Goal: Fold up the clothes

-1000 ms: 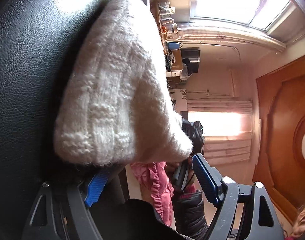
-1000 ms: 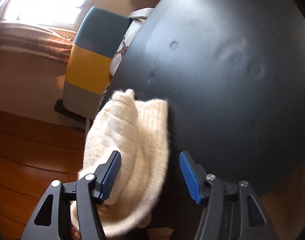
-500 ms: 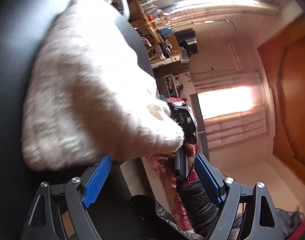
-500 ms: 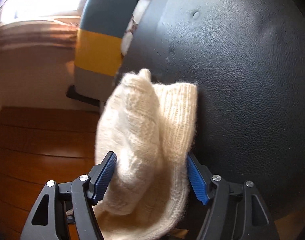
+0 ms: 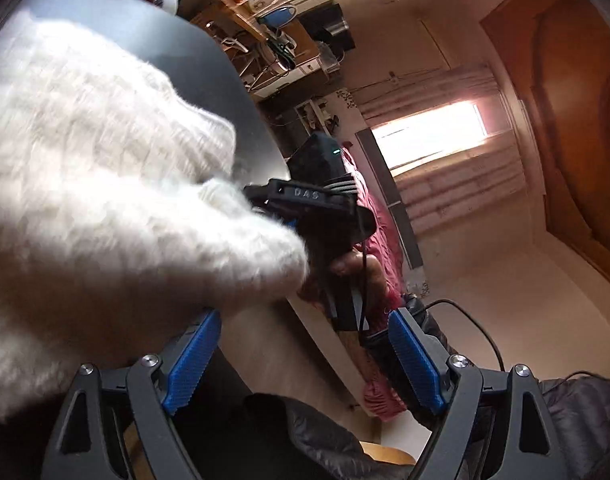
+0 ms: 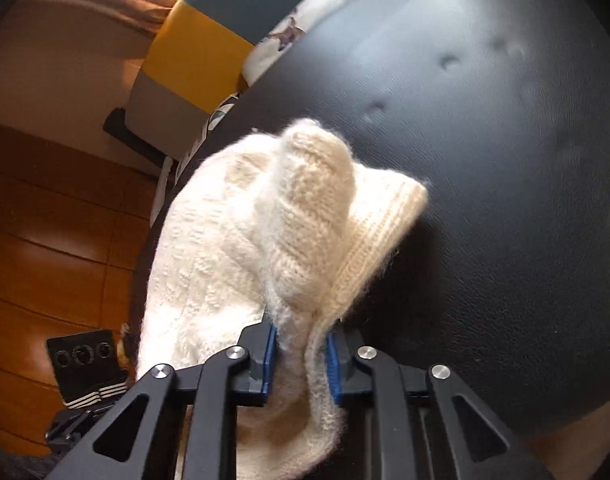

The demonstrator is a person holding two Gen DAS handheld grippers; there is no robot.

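fuzzy cream knit garment (image 6: 265,240) bunched lengthwise away along black seat (image 6: 485,160) edge, pinched by closing right gripper (image 6: 301,356); left gripper (image 5: 305,356) wide, empty.

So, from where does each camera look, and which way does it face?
Left wrist: sits behind the open left gripper, facing across the room to a window; shows right gripper.
Right wrist: sits behind the right gripper, closing on the white knit garment, looking down at the black seat.
Shared: garment, seat.
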